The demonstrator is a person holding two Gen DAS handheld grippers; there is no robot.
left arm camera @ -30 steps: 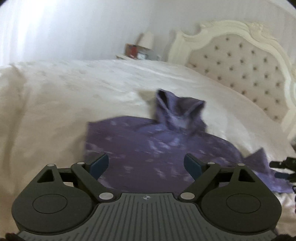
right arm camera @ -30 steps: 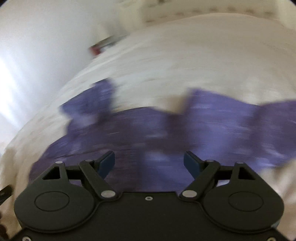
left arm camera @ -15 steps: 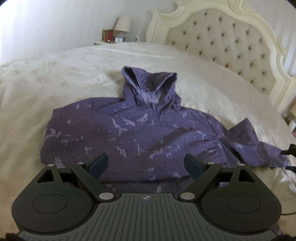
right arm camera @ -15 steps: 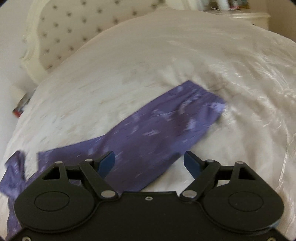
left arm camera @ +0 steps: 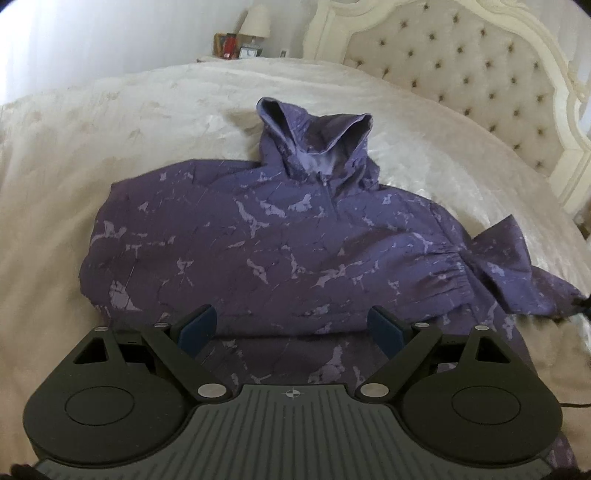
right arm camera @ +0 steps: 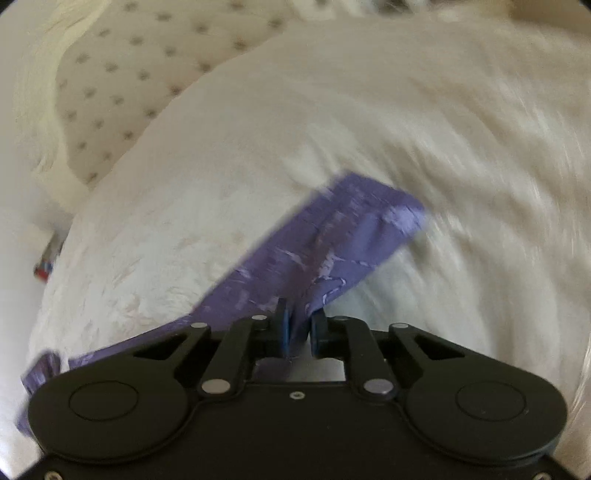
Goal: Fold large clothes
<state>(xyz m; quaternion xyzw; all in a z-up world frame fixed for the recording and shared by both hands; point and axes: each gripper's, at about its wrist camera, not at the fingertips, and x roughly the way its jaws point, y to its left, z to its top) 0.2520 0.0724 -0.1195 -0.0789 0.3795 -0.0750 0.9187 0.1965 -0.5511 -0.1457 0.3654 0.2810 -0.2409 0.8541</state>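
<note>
1. The purple hoodie lies face up on the bed, spread just ahead of the left gripper, with its hood standing open at the far end.
2. The left gripper hangs over the near hem with its jaws wide apart, holding nothing.
3. The right gripper has its blue pads pinched together on the sleeve, which runs out ahead of it and to its right across the white cover.
4. I judge the hoodie light and limp: thin, slightly crinkled cloth with pale marbled streaks, gathered at the cuff. It should drape and slide easily over the glossy bedding.
5. The best holds look like seams, cuffs and hem corners, where the cloth is doubled; a pinch mid-panel would likely just bunch it.
6. Beyond the left gripper rises a tufted, cream headboard with a carved frame, and a lamp stands far off to its left.
</note>
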